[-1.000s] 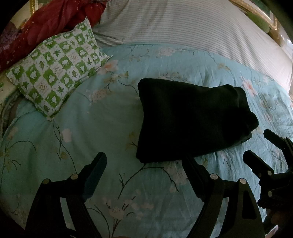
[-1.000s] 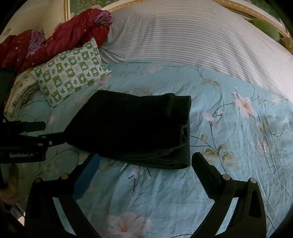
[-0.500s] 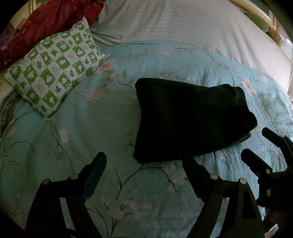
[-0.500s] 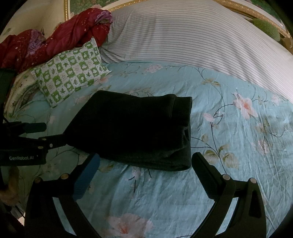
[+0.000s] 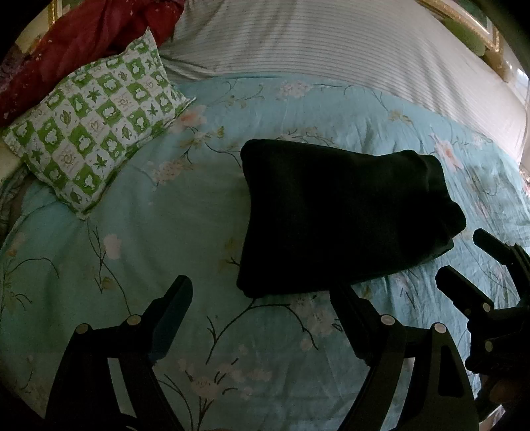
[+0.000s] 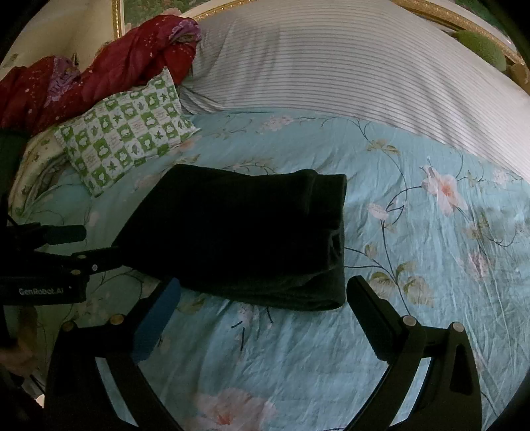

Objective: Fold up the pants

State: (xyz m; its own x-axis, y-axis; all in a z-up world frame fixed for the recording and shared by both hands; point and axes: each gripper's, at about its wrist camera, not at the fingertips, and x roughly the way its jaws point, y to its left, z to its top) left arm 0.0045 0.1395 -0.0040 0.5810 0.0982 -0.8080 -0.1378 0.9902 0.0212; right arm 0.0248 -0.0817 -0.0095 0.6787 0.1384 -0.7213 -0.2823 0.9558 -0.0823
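Observation:
The dark pants [image 5: 341, 218] lie folded into a thick rectangle on the turquoise floral bedspread [image 5: 165, 238]. In the right wrist view the same pants [image 6: 245, 238] sit in the middle, their stacked edges facing right. My left gripper [image 5: 261, 298] hovers open just short of the bundle's near edge, nothing between its fingers. Over the near right corner of the bundle, my right gripper [image 6: 263, 291] is also open and holds nothing. Each gripper shows at the edge of the other's view: the right gripper [image 5: 463, 262] and the left gripper [image 6: 96, 243].
A green-and-white checked pillow [image 5: 92, 132] lies at the left. Behind it is a red quilt [image 6: 99, 73]. A striped sheet [image 6: 347, 66] covers the far half of the bed, with a gilt headboard [image 6: 463, 23] beyond.
Both grippers have drifted slightly; the pants appear a touch lower and nearer in the left wrist view. The pants themselves have not moved, and both grippers stay open.

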